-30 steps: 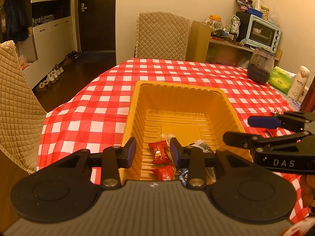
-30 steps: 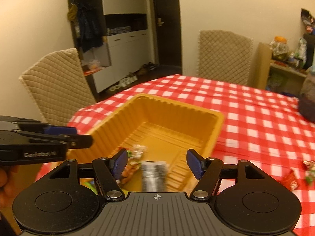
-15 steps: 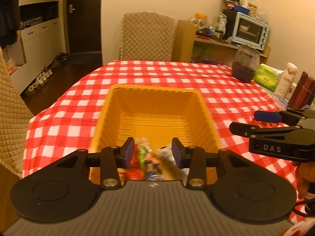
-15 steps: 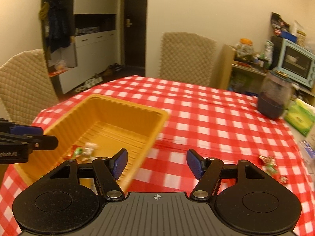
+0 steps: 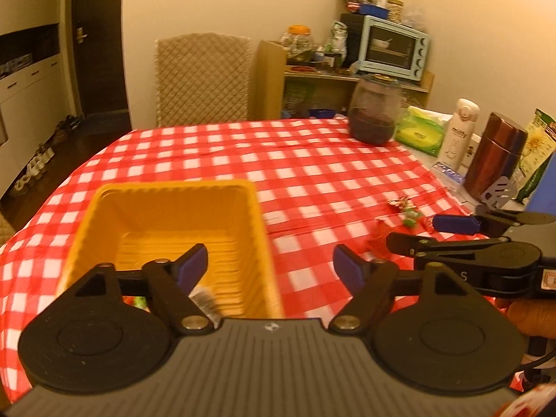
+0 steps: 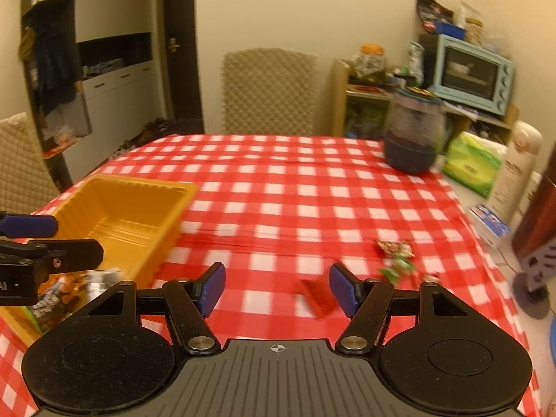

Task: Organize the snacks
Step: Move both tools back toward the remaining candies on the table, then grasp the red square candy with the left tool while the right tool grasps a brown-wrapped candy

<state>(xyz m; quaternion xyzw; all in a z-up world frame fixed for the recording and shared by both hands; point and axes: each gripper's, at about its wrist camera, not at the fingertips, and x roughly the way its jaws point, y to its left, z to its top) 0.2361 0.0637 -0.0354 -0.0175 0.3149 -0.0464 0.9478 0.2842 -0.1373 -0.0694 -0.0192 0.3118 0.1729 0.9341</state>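
A yellow tray [image 5: 166, 222] sits on the red-checked tablecloth, with several wrapped snacks [image 6: 55, 295] at its near end. My left gripper [image 5: 271, 266] hovers over the tray's right wall. Its jaws are opening and nothing is between them. Loose on the cloth to the right lie a red packet [image 6: 318, 293], a red-green candy [image 6: 392, 246] and a green candy [image 6: 398, 267]. My right gripper [image 6: 277, 279] stands open above the cloth. The red packet shows just inside its right finger, untouched. In the left wrist view the right gripper [image 5: 417, 232] reaches in from the right, near the red packet [image 5: 378, 243].
At the table's far right stand a dark jar [image 5: 373, 111], a green tissue pack [image 5: 420, 132], a white bottle [image 5: 458, 132] and a brown flask [image 5: 493, 156]. A quilted chair [image 5: 203, 80] is behind the table. A phone stand [image 6: 535, 271] is at the right edge.
Both grippers have swung right, away from the tray and toward the loose snacks. The left jaws have widened from narrow to wide. The right jaws kept their width.
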